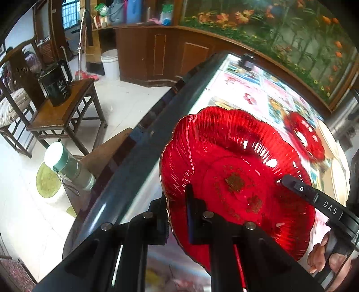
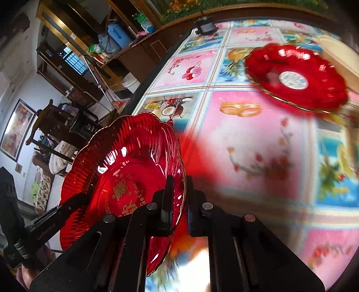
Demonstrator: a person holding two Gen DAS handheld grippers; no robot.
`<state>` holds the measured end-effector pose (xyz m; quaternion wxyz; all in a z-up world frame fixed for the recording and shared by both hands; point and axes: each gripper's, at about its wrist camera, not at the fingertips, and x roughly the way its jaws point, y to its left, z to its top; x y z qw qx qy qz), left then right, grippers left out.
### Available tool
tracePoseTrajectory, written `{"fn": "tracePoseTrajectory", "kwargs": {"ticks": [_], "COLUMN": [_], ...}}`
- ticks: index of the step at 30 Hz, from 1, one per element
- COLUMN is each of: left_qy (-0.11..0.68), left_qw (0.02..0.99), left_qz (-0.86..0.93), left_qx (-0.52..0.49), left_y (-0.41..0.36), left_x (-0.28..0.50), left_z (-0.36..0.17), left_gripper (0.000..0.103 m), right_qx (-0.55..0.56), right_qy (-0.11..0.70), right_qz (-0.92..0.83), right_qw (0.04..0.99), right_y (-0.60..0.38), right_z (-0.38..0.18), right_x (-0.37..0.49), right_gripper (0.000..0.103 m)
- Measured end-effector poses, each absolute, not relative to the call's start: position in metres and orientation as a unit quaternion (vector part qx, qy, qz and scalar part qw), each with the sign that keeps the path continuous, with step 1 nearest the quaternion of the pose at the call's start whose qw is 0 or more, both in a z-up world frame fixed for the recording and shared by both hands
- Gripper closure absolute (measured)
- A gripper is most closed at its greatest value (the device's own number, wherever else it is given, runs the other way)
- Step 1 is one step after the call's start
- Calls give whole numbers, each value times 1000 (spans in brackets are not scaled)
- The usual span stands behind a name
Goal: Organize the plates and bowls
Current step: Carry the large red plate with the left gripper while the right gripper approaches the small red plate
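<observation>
While pinched at opposite rims by the left gripper (image 1: 177,215) and right gripper (image 2: 179,197), a red glass plate (image 1: 235,179), judged slippery and fragile, is held lower centre.

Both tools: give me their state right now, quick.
Left tool: closed on the rim of the red glass plate.
Right tool: closed on the same plate's opposite rim.

The floor (image 1: 125,96) is pale tile. A wooden chair (image 1: 65,116) stands at nine o'clock, brown cabinets (image 1: 157,56) at twelve, a barred window (image 1: 70,13) at eleven.
</observation>
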<state>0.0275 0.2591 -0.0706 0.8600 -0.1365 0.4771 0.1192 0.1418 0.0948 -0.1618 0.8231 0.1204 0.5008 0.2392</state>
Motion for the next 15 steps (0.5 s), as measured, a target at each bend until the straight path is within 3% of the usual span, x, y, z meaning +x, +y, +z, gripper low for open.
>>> {"fn": "tracePoseTrajectory", "kwargs": {"ticks": [7,10,15], "left_qy": [489,507,512], "left_qw": [855,842,834], "left_qz": [119,132,155], "left_qx": [-124,-129,-138], "left_y": [241,244,251], "left_x": [4,1,-12], "left_z": [-76,-91,-98], "left_gripper": [91,83,48], "right_qx": [130,143,133], "right_qy": [505,529,532], "right_qz": [238,247,264], "right_qw": [820,799,794], "right_y": [66,67,73], "right_z": [-168,-182,-180], "right_x": [109,106,102], "right_gripper": [94,93,83]}}
